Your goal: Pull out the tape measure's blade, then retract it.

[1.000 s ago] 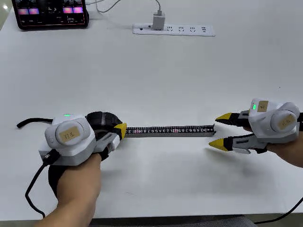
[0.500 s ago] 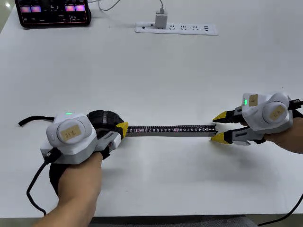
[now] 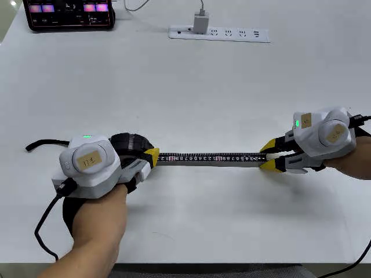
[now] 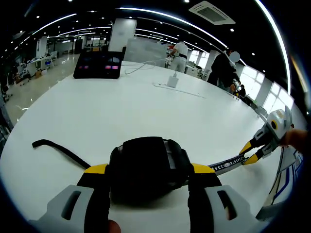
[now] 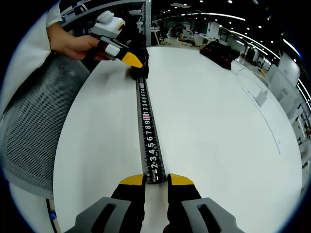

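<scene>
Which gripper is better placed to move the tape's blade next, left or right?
Right, most likely. The right gripper has its jaws closed on the tip of the blade, so it can pull it or guide it back. The left gripper is clamped around the case, steadying it.

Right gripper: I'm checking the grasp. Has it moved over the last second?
Yes. Right gripper has edged toward the blade, whose tip stayed put, and now clamps that tip.
</scene>
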Motion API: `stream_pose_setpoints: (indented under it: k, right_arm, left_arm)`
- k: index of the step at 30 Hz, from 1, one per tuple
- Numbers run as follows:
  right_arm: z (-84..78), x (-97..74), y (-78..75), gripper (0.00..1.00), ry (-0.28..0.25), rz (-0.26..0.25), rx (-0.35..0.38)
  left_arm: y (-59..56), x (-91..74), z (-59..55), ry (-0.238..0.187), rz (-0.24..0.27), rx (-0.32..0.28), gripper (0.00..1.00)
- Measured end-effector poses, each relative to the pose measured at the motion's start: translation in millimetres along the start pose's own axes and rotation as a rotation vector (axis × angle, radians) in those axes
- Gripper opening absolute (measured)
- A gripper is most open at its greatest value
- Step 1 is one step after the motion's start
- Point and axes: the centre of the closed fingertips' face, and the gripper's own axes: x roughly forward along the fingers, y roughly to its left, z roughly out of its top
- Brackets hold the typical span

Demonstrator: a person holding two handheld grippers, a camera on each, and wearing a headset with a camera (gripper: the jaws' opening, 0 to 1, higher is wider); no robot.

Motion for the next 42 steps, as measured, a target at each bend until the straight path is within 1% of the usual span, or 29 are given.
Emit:
stream_pose_setpoints:
  k: [7,12,18,24,26,29,40,42]
  right_arm:
    - [0.1,0.4,-0.4,0.12,0.007,0.004,-0.005]
    - [0.2,0.6,-0.1,0.11,0.012,-0.002,-0.013]
    - [-0.2,0.6,-0.3,0.11,0.013,-0.002,-0.009]
    - [0.3,0.5,-0.1,0.11,0.011,0.0,-0.006]
    - [0.3,0.5,-0.2,0.11,0.01,-0.001,-0.006]
    - [0.6,0.4,-0.1,0.11,0.008,0.0,-0.004]
    - [0.4,0.5,-0.5,0.11,0.008,-0.002,-0.01]
    - [0.6,0.6,-0.6,0.11,0.01,-0.002,-0.015]
  left_arm:
    - [0.1,-0.1,-0.1,0.003,-0.002,0.002,0.61]
    - [-1.4,-2.0,0.6,-0.013,-0.003,0.007,0.61]
    - [-2.0,-3.1,1.0,-0.009,-0.003,0.011,0.61]
    - [-3.5,-4.8,2.8,-0.011,0.003,0.038,0.61]
    - [-3.6,-4.8,3.7,-0.014,0.003,0.059,0.61]
    - [-2.4,-3.4,3.6,-0.016,-0.001,0.064,0.6]
    - [-0.1,-1.8,1.6,0.001,-0.003,0.075,0.58]
    - [-0.1,-1.9,1.9,0.0,-0.005,0.07,0.58]
